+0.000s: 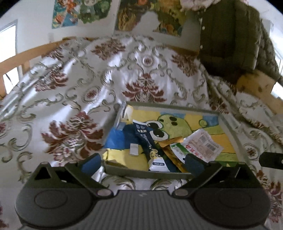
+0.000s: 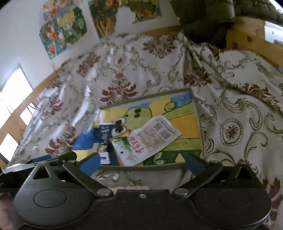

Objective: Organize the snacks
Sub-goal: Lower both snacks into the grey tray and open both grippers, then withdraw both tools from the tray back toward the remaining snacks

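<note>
A shallow tray [image 1: 176, 106] with a green cartoon frog picture lies on a floral cloth. In it lie a dark blue snack packet [image 1: 150, 141], a white packet with red print and a barcode [image 1: 203, 143], and a green and white packet [image 1: 178, 150]. My left gripper [image 1: 143, 161] is open and empty over the tray's near rim. In the right wrist view the same tray [image 2: 196, 109] holds the white packet [image 2: 155, 132] and the blue packet [image 2: 104, 134]. My right gripper [image 2: 141, 162] is open and empty at the tray's near edge.
The floral cloth [image 1: 70, 88] covers the whole surface in folds. A dark green padded jacket [image 1: 233, 31] hangs at the back right over a wooden frame [image 2: 247, 31]. Posters [image 1: 79, 12] hang on the wall. The other gripper's tip [image 1: 270, 159] shows at the right edge.
</note>
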A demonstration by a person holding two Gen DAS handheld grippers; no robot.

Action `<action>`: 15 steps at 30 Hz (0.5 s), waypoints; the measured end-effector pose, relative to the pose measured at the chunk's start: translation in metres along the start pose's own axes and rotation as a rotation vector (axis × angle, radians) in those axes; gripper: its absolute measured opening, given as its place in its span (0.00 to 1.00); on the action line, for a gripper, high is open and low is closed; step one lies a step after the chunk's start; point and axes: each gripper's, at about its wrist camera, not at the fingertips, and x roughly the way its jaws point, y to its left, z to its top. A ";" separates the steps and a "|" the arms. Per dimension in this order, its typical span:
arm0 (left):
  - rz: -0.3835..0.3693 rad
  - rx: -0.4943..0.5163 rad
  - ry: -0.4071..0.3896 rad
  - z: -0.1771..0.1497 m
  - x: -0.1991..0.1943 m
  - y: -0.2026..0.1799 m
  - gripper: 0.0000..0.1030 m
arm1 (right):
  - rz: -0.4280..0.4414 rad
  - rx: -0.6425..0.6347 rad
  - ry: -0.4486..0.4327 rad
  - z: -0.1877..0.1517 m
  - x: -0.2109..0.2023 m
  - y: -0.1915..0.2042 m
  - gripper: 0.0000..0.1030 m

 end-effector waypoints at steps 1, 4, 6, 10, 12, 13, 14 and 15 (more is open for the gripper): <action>0.000 -0.005 -0.010 -0.002 -0.008 0.002 1.00 | -0.001 -0.002 -0.017 -0.005 -0.008 0.001 0.99; 0.004 -0.009 -0.028 -0.006 -0.029 0.009 1.00 | -0.003 -0.020 -0.061 -0.020 -0.027 0.007 0.99; 0.000 0.003 -0.041 -0.009 -0.043 0.012 1.00 | -0.010 -0.039 -0.084 -0.030 -0.039 0.012 0.99; 0.003 0.024 -0.036 -0.018 -0.065 0.017 1.00 | -0.020 -0.082 -0.103 -0.053 -0.058 0.022 0.99; 0.007 0.034 -0.026 -0.024 -0.075 0.021 1.00 | -0.023 -0.091 -0.090 -0.065 -0.063 0.027 0.99; 0.008 0.040 -0.022 -0.027 -0.079 0.024 1.00 | -0.022 -0.093 -0.085 -0.071 -0.066 0.029 0.99; 0.007 0.047 -0.017 -0.031 -0.084 0.025 1.00 | -0.023 -0.091 -0.080 -0.077 -0.068 0.031 0.99; 0.007 0.055 -0.011 -0.035 -0.088 0.028 1.00 | -0.020 -0.088 -0.073 -0.083 -0.070 0.033 0.99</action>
